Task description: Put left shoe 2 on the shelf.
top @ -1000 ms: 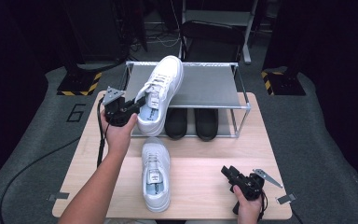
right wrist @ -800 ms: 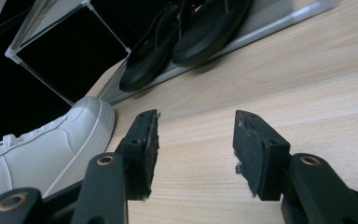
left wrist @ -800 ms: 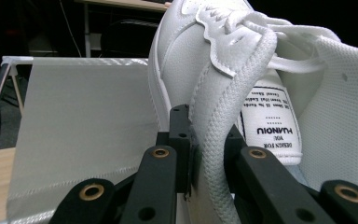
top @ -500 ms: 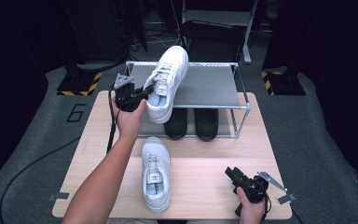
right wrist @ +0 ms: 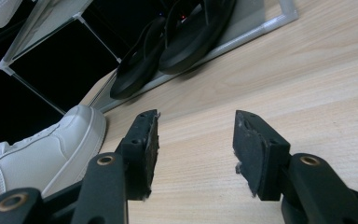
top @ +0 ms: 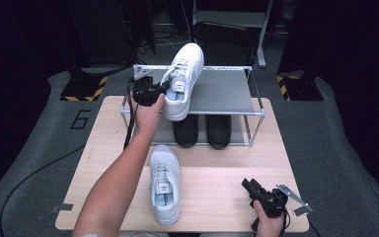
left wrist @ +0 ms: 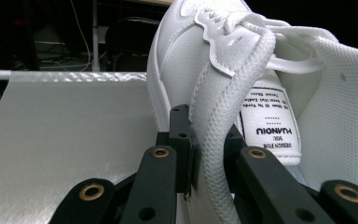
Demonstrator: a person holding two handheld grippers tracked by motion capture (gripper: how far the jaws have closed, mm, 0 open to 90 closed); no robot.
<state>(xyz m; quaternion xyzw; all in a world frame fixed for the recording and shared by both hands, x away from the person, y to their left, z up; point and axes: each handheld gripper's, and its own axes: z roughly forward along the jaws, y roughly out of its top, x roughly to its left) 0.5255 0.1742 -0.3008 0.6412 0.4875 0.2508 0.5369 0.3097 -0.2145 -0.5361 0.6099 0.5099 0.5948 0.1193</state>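
A: Where is the white lace-up leather sneaker (top: 181, 81) at this moment?

B: It is held over the top shelf of the grey metal shoe rack (top: 224, 91). The toe is pointed away from the person, toward the far rail, and the heel is turned toward the near rail. The long axis is laid almost front to back, slightly slanted, with the toe raised; whether the sole already touches the shelf cannot be told.

A: How is it gripped?

B: The left gripper (top: 153, 92) is closed tightly on the padded collar at the side of the shoe opening. In the left gripper view the mesh collar (left wrist: 214, 154) is seen pinched between the two black jaws, and the tongue label is seen just beside it. So the shoe lies to the right of this gripper, above the shelf plate.

A: And the other hand?

B: The right gripper (top: 254, 190) is kept low at the near right corner of the light wooden table (top: 217, 197). Its jaws are spread wide and nothing is held between them. It is well apart from the rack, so the left hand is clearly the nearer one.

A: What is probably needed next?

B: The toe must be lowered until the sole lies flat on the shelf. After that, a second white sneaker (top: 164, 182) on the table, pointed the same way, is waiting. A pair of black shoes (top: 202, 131) is already placed on the lower shelf.
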